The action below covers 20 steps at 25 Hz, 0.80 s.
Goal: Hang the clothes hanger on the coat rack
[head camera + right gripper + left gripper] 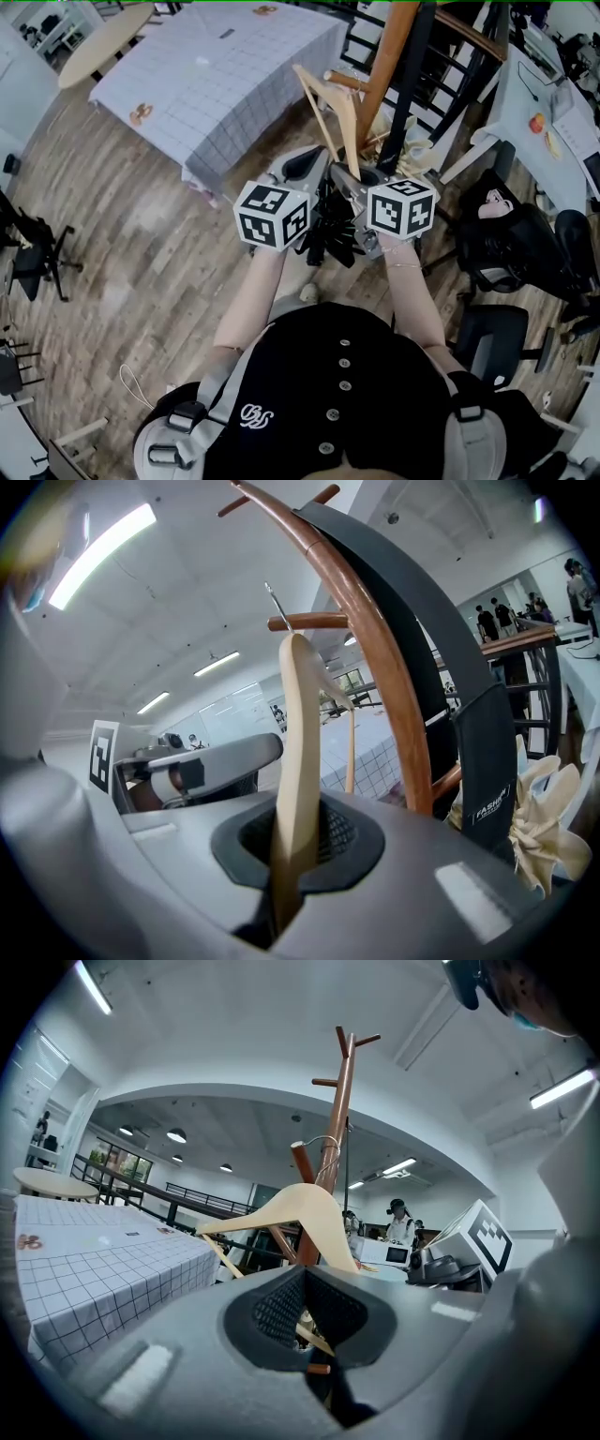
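My clothes hanger is pale cream wood; the coat rack is reddish-brown. In the head view's upper left I see a white tablecloth with a thin grey grid.

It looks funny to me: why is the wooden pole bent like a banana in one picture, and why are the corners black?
Right gripper view: the wide-angle lens bends the coat rack into a curve and leaves dark corners, and a ceiling lamp glares white. Left gripper view: the same dark corners, but the rack stands near the middle, so it looks almost straight. Head view: evenly lit and fairly sharp.
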{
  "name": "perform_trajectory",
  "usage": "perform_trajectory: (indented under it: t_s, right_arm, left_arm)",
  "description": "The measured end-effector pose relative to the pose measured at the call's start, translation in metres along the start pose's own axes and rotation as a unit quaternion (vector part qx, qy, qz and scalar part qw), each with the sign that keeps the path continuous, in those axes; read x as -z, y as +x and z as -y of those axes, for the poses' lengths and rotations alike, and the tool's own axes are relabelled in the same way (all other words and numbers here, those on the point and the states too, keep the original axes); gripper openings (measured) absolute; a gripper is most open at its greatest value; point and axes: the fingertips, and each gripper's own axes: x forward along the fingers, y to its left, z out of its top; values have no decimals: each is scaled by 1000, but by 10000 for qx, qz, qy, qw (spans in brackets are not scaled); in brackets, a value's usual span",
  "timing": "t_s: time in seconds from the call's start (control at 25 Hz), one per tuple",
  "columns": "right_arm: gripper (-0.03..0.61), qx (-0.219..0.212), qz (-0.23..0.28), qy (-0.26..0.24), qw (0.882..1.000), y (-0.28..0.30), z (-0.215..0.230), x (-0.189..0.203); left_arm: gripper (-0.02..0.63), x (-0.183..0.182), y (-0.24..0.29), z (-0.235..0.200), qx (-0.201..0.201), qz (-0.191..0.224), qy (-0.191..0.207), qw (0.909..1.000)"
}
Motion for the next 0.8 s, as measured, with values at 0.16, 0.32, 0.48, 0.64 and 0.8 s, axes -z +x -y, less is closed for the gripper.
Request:
perform_trajectory:
  t_s: [0.16, 0.32, 0.48, 0.64, 0.8]
  right_arm:
    - [-5, 8, -75, 47, 10000, 3, 6, 4]
    - [-5, 38, -95, 126, 9999, 7, 12, 8]
    - [-5, 60, -142, 207, 9997, 11, 16, 9]
    - [-5, 68, -169, 226, 9996, 12, 18, 12]
    - [-3, 108, -256, 181, 9995, 12, 21, 18]
  left_arm:
    - [0, 2, 5, -2, 6, -49, 7, 10000]
    - [0, 7, 10, -6, 20, -142, 16, 9999]
    - [-1, 7, 12, -9, -51, -132, -24, 9999]
    - [0, 9, 14, -8, -36, -89, -13, 10000]
    - [-2, 17, 16, -5, -28, -202, 91, 9998]
